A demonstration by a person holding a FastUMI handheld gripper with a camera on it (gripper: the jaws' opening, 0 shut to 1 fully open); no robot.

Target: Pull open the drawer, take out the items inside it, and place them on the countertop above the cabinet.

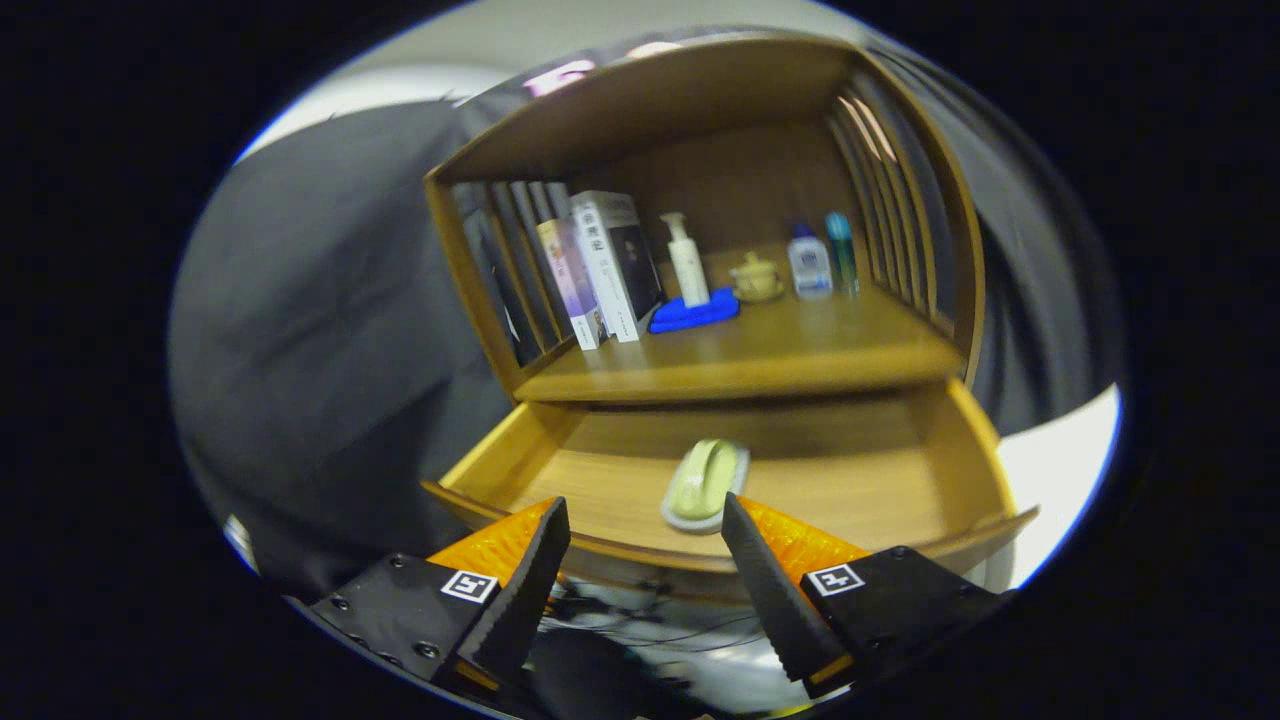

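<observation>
The wooden drawer [900,490] stands pulled out below the cabinet's countertop [760,365]. Inside it lies a pale green brush with a handle [705,482], just beyond my right fingertip. My gripper [645,515] hovers open above the drawer's front edge, with nothing between the fingers. Its left finger [530,580] and right finger [770,590] are black with orange backs.
On the countertop stand several books [600,265], a white pump bottle [687,260] on a blue cloth [695,313], a small yellow lidded cup [755,278], a white bottle [808,262] and a teal bottle [842,250]. Slatted side walls and a top board enclose the shelf.
</observation>
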